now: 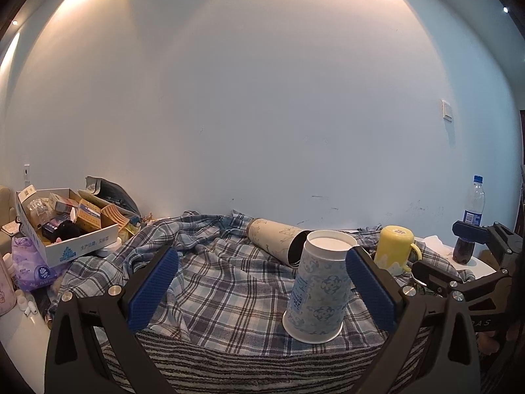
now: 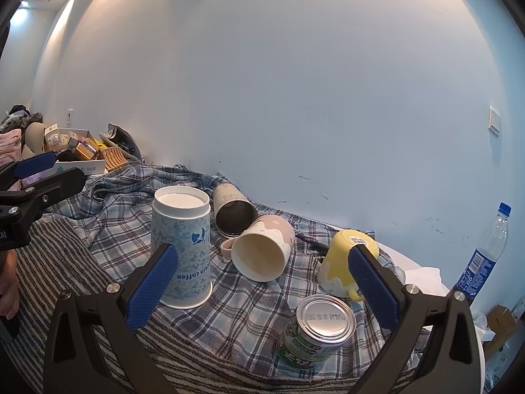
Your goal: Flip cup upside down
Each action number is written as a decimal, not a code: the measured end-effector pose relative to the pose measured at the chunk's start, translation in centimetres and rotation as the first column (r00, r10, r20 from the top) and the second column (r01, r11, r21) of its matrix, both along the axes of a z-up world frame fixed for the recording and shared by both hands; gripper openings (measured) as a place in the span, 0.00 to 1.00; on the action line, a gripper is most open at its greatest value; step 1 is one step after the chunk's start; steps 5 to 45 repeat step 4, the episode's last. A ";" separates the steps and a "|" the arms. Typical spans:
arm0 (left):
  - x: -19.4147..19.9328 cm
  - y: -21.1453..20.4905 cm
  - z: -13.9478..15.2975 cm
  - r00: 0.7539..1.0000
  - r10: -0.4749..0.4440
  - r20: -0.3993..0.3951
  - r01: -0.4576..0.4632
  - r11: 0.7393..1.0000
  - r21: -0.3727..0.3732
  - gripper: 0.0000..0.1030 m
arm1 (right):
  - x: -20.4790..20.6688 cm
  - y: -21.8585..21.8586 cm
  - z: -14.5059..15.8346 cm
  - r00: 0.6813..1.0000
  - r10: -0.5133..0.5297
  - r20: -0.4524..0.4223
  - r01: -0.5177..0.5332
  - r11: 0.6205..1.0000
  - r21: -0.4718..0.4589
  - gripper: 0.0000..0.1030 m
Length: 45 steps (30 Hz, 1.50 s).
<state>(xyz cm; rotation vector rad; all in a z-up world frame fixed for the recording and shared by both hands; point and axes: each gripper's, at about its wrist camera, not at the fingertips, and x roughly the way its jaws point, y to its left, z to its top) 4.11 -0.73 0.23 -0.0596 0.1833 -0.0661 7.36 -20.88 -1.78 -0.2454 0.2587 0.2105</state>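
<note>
The paper cup (image 1: 316, 287) already stands upside down on the checked cloth (image 1: 223, 282), its wide mouth down and its white bottom up, so its long axis is upright, with perhaps a small lean. I judge that the flip for this cup is done. What remains may be the pink mug (image 2: 262, 249), which lies on its side just behind the cup, its mouth turned toward the right tongs (image 2: 262, 279).

The left tongs (image 1: 262, 285) are wide apart and hold nothing. The cup sits between their two blue pads, much closer to the right pad (image 1: 369, 287); whether it touches that pad I cannot tell.

The right tongs are also spread wide and empty. From them the paper cup is ahead on the left, partly behind the left pad (image 2: 152, 287). The pink mug is straight ahead between the pads, its long axis pointing about toward these tongs, so they seem to me the nearer ones for it. The yellow mug (image 2: 347, 262) stands mouth down ahead on the right, and a tin can (image 2: 316, 331) is close in front.
</note>
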 end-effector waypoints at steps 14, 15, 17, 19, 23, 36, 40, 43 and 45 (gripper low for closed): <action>0.1 0.0 0.0 1.000 0.000 0.001 0.000 1.000 0.001 1.00 | 0.0 -0.1 0.0 1.000 0.000 0.002 0.000 1.000 0.003 1.00; 0.1 0.0 0.0 1.000 0.000 0.001 0.000 1.000 0.001 1.00 | 0.0 -0.1 0.0 1.000 0.000 0.002 0.000 1.000 0.003 1.00; 0.1 0.0 0.0 1.000 0.000 0.001 0.000 1.000 0.001 1.00 | 0.0 -0.1 0.0 1.000 0.000 0.002 0.000 1.000 0.003 1.00; 0.1 0.0 0.0 1.000 0.000 0.001 0.000 1.000 0.001 1.00 | 0.0 -0.1 0.0 1.000 0.000 0.002 0.000 1.000 0.003 1.00; 0.1 0.0 0.0 1.000 0.000 0.001 0.000 1.000 0.001 1.00 | 0.0 -0.1 0.0 1.000 0.000 0.002 0.000 1.000 0.003 1.00; 0.1 0.0 0.0 1.000 0.000 0.001 0.000 1.000 0.001 1.00 | 0.0 -0.1 0.0 1.000 0.000 0.002 0.000 1.000 0.003 1.00; 0.1 0.0 0.0 1.000 0.000 0.001 0.000 1.000 0.001 1.00 | 0.0 -0.1 0.0 1.000 0.000 0.002 0.000 1.000 0.003 1.00; 0.1 0.0 0.0 1.000 0.000 0.001 0.000 1.000 0.001 1.00 | 0.0 -0.1 0.0 1.000 0.000 0.002 0.000 1.000 0.003 1.00; 0.1 0.0 0.0 1.000 0.000 0.001 0.000 1.000 0.001 1.00 | 0.0 -0.1 0.0 1.000 0.000 0.002 0.000 1.000 0.003 1.00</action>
